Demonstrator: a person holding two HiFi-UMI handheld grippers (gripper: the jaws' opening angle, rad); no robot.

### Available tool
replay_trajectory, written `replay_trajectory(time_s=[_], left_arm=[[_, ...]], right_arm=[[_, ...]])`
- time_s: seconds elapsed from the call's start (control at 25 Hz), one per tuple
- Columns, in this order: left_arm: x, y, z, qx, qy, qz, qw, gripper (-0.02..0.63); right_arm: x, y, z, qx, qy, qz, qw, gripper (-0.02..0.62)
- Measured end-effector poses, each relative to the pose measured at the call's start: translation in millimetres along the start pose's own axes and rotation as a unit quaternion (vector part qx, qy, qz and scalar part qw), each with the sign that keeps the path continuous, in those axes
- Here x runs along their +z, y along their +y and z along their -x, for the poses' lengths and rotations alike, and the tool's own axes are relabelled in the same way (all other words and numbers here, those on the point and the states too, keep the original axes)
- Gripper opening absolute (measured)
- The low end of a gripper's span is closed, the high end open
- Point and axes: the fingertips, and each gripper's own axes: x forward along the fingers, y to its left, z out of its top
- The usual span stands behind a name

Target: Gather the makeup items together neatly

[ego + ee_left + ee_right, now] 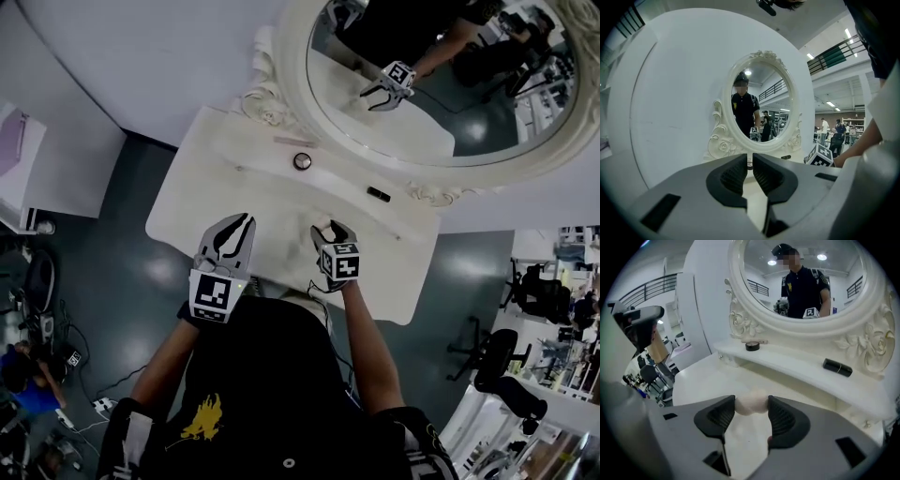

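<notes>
Pinching the soft, light pale-pink egg-shaped makeup sponge (750,407) mid-body, the right gripper (751,404) likely needs only gentle pressure; left gripper (750,161) closed, empty.

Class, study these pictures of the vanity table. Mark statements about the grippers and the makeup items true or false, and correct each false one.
1. The right gripper holds a pale rounded sponge between its jaws. True.
2. The black tube lies on the floor. False: it lies on the shelf below the mirror.
3. The left gripper grips the round black compact. False: nothing is between its jaws, and the compact sits on the shelf.
4. The mirror is oval with an ornate white frame. True.
</notes>
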Motion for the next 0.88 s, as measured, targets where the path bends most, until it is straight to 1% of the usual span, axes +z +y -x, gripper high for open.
replay_trajectory(time_s=[0.08,0.2,0.28,0.36,0.48,0.64,0.72,0.88], left_arm=[[-3.0,-1.4,1.4,0.001,0.004,-0.001,1.0000,0.048],[-6.4,-2.4,1.9,0.003,0.009,-0.001,0.9999,0.048],[-7.1,-2.8,1.5,0.006,0.013,-0.002,0.9999,0.048],[-6.3,-3.9,0.6,0.009,0.012,-0.003,0.9999,0.048],[-4.3,-7.7,-2.8,0.012,0.010,-0.002,0.9999,0.048],[0.2,-12.5,-8.8,0.008,0.007,-0.005,0.9999,0.048],[1.9,-14.7,-10.7,0.006,0.006,-0.007,0.9999,0.048],[3.7,-17.3,-11.2,0.002,0.007,-0.009,0.9999,0.048]], right_arm=[[-13.0,8.8,-8.8,0.029,0.018,-0.031,0.999,0.239],[-28.0,19.3,-18.9,0.076,0.042,-0.094,0.992,0.239],[-34.8,20.9,-22.0,0.090,0.052,-0.130,0.986,0.239],[-43.6,25.2,-25.7,0.106,0.068,-0.146,0.981,0.239],[-54.2,32.8,-30.4,0.119,0.087,-0.132,0.980,0.239],[-51.9,30.0,-34.5,0.110,0.090,-0.104,0.984,0.253],[-51.0,27.1,-35.6,0.102,0.093,-0.088,0.987,0.299],[-43.7,20.2,-33.9,0.086,0.076,-0.081,0.990,0.308]])
